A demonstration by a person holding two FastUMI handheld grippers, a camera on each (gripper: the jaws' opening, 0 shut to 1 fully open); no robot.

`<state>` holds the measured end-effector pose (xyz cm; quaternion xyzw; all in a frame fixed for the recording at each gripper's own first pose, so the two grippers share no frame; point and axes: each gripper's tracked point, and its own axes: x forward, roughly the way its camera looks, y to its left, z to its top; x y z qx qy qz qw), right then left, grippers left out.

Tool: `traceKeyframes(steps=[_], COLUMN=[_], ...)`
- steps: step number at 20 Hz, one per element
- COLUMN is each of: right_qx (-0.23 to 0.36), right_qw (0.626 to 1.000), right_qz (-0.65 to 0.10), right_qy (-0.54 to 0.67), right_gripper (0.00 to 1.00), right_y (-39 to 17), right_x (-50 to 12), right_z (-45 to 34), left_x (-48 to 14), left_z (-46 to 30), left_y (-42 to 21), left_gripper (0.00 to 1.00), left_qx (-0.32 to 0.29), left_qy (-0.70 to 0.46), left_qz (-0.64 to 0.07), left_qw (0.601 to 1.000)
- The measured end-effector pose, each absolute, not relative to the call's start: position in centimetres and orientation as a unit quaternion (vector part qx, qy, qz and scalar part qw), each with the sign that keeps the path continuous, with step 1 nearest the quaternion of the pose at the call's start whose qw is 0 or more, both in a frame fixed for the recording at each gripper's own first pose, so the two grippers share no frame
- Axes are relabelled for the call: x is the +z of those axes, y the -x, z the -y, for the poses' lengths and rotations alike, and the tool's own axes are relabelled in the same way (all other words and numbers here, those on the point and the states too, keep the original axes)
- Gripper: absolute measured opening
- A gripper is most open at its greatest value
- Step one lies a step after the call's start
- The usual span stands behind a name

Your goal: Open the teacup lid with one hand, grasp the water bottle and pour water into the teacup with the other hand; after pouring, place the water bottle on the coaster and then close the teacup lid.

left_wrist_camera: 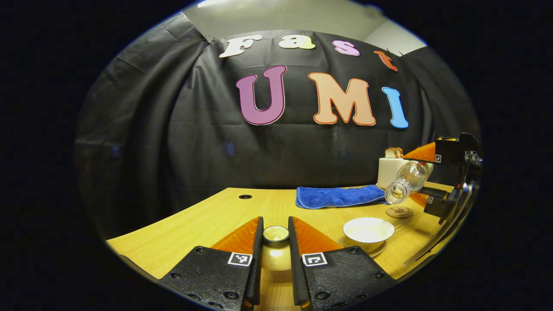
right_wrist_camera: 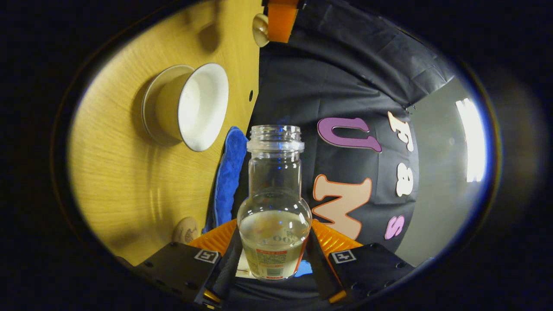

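The table [left_wrist_camera: 207,216] looks like light wood with a fine grain and a smooth, slightly shiny finish. The teacup [left_wrist_camera: 368,231] and its saucer [left_wrist_camera: 375,252] look like glazed ceramic, white and glossy. The lid [left_wrist_camera: 275,235] has a similar glossy glaze. The water bottle [right_wrist_camera: 274,203] is clear, shiny plastic or glass, I cannot tell which, with a paper-like label. The towel [left_wrist_camera: 339,196] is blue cloth, soft and fluffy. The coaster [left_wrist_camera: 399,212] looks matt, maybe wood or cork. The wall [left_wrist_camera: 173,129] is black cloth, a little wrinkled.
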<state>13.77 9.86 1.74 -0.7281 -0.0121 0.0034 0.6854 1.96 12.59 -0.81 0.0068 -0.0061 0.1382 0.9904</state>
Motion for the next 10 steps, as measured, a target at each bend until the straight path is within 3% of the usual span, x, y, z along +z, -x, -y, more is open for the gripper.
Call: traceKeyframes(steps=[6, 10], right_qx=[0.017, -0.008], right_qw=[0.836, 0.905], right_qz=[-0.086, -0.105], right_qy=[0.542, 0.412], right_gripper=[0.79, 0.79], right_y=[-13.4, -14.2], right_x=[-1.5, -0.5], right_z=[-7.2, -4.8], left_x=[-0.9, -0.9], left_z=[-12.6, -12.6], left_y=[-2.0, -2.0], left_gripper=[0.27, 0.27], left_qx=[0.138, 0.139], left_qy=[-0.007, -0.007], left_qz=[0.006, 0.006], left_qw=[0.990, 0.990])
